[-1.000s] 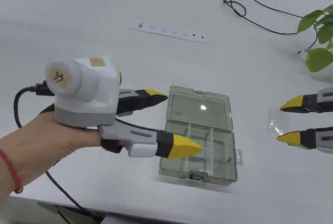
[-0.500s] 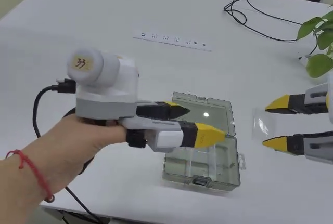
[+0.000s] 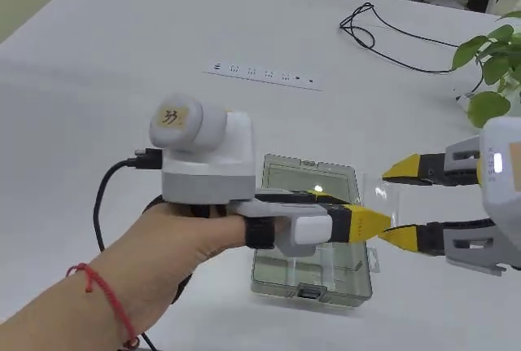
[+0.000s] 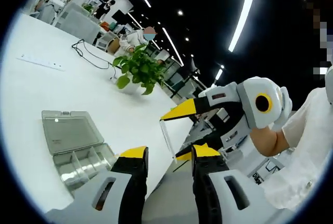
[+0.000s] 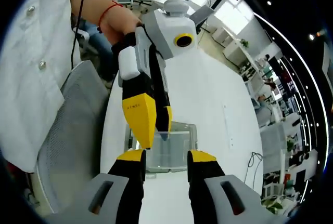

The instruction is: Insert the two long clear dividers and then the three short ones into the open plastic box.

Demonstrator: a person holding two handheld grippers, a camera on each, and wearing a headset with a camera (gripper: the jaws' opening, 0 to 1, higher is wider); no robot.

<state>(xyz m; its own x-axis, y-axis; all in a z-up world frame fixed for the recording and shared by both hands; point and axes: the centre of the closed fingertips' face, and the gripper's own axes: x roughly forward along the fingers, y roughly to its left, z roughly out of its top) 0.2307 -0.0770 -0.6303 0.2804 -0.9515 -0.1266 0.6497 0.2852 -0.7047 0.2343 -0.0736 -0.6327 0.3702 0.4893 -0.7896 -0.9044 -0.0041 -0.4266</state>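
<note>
White workbench (image 3: 122, 33) holds plastic box (image 3: 313, 184), power strip (image 3: 262, 76) and black cable (image 3: 383, 37).

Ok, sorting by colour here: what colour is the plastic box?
The plastic box is translucent smoky grey-green, clearest in the head view.

The right gripper (image 5: 166, 156) holds a clear divider (image 5: 165, 143) — left gripper (image 5: 155, 125) and open plastic box (image 5: 182, 164) ahead.

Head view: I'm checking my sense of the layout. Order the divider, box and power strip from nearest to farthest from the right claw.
From the right claw:
1. Divider, between its jaws.
2. Box, just to its left and lower.
3. Power strip, far off, up and to the left.
</note>
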